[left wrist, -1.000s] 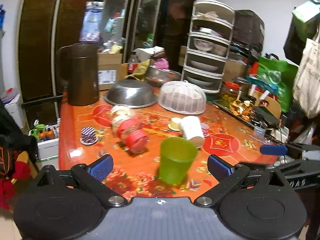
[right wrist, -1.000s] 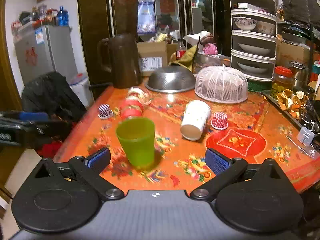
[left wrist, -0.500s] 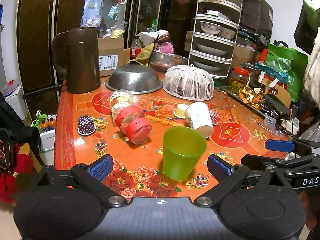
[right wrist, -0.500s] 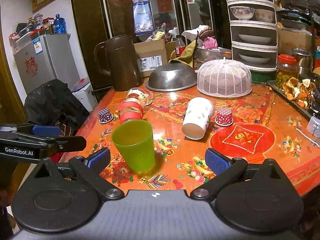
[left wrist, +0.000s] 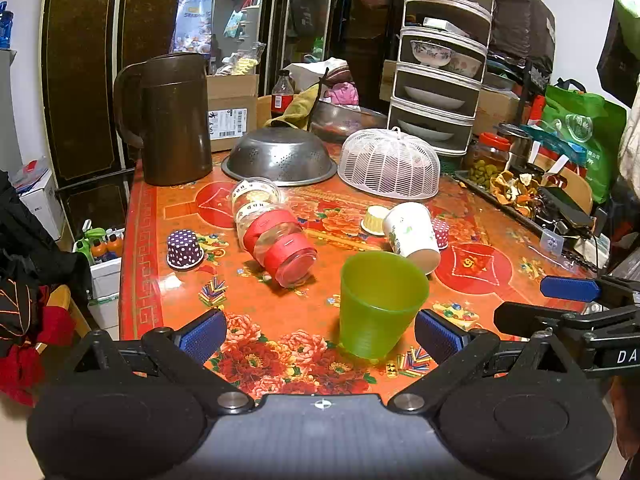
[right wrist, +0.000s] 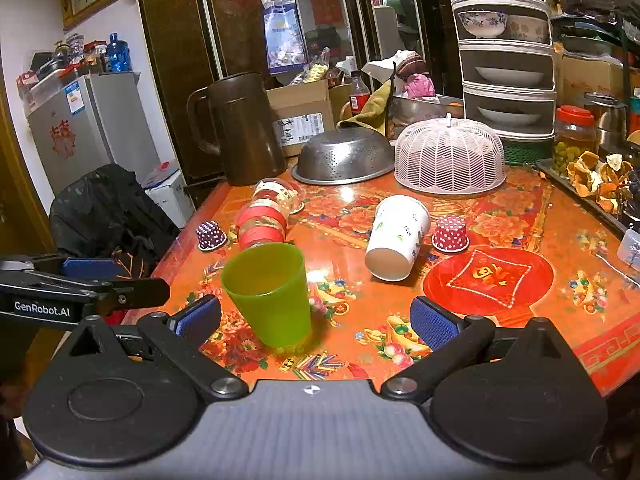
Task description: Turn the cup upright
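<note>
Purple dotted cupcake liner at 9 o'clock on red floral tablecloth. Glass jar with red bands on its side, centre-left. Green plastic cup upright, mouth up, between left gripper blue pads, untouched; jaws spread wide. White paper cup on its side at 1 o'clock. Right gripper also wide open, holding nothing; cup near its left pad, contact unclear.

a lived-in home dining area: beyond the jaws, a floral-clothed table, tiered dish rack, steel colander, mesh food cover; fridge far left.
</note>
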The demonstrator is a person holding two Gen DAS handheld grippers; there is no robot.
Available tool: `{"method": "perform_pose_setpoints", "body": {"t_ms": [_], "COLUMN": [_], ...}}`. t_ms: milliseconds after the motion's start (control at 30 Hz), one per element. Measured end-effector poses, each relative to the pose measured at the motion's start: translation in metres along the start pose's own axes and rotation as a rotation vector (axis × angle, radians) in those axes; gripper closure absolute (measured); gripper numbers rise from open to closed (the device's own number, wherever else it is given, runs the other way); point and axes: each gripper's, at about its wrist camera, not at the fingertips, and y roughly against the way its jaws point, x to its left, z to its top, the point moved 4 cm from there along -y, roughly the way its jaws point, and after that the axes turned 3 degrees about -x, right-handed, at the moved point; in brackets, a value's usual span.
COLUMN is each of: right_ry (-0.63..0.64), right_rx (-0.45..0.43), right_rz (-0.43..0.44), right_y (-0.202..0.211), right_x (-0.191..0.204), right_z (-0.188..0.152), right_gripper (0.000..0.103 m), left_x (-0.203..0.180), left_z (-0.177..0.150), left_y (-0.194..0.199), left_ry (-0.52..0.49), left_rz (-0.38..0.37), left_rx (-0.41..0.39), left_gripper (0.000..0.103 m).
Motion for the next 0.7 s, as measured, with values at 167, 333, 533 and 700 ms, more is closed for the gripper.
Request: {"method": "perform_pose_setpoints", "body": {"t_ms": [167,333,533,700], "right_ry": [0.001,-0.004,-0.008,-0.013], "right_rx": [-0.010,-0.016,-0.016,-0.015], "right_rz": [0.005,0.019,0.026,0.039], "right_y": [0.0005,0.0011,0.0007,0.0005], "right_x": [-0.0002,-0.0006,-0.0009,-0.0011], "right_z": [0.0004,0.0009,0.0002,-0.0004], "right_gripper": [0.001,0.001,0.001,0.001], "left_x": [-0.0006,-0.0008,-0.0003,0.0011], "left_z": [-0.0003,-0.0005,-0.0006,-0.0006], "left_y": [-0.0005,-0.0004,-0.0006,-0.0007], "left_ry": [-0.003,-0.004,-0.002,0.001], "left_rz": [0.004,0.005,0.006,0.011], "left_rx": [0.001,0.001,0.002,0.004], "left_gripper": [0.002,0.002,0.002,0.002]}}
